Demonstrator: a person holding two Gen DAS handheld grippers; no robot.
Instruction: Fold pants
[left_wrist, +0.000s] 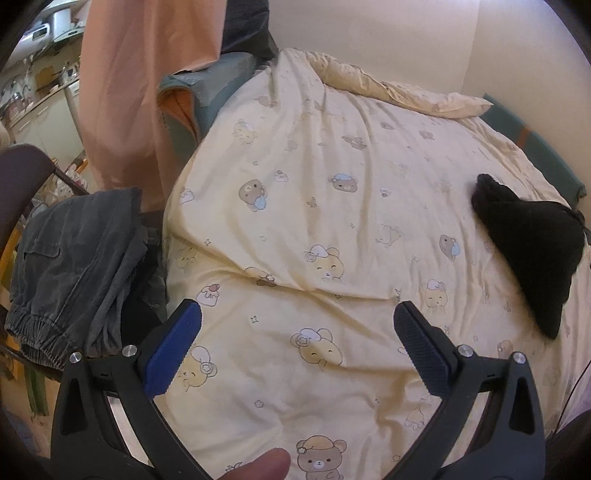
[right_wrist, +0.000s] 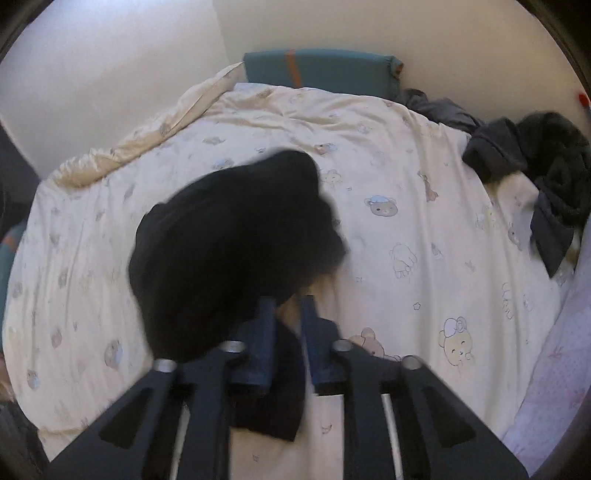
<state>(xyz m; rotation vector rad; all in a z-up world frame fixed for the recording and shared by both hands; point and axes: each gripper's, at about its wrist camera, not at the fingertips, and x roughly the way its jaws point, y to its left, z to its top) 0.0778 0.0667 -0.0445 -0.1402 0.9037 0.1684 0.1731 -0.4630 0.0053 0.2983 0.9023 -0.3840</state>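
Observation:
A pair of black pants (right_wrist: 229, 240) lies bunched on the cream bear-print duvet (right_wrist: 424, 229), blurred by motion. My right gripper (right_wrist: 288, 306) sits at its near edge with the jaws close together. Black cloth fills the narrow gap lower down between the pads and hangs below them. In the left wrist view the black pants (left_wrist: 532, 251) form a dark wedge at the right, drawn up to a peak toward the frame edge. My left gripper (left_wrist: 297, 317) hovers wide open over bare duvet (left_wrist: 332, 184), holding nothing. A thumb (left_wrist: 266, 465) shows at the bottom.
Folded grey pants (left_wrist: 74, 266) rest on a dark chair (left_wrist: 22, 177) left of the bed. A peach curtain (left_wrist: 147, 74) hangs behind. A heap of dark clothes (right_wrist: 546, 173) lies at the bed's far right. A teal cushion (right_wrist: 321, 70) stands against the wall.

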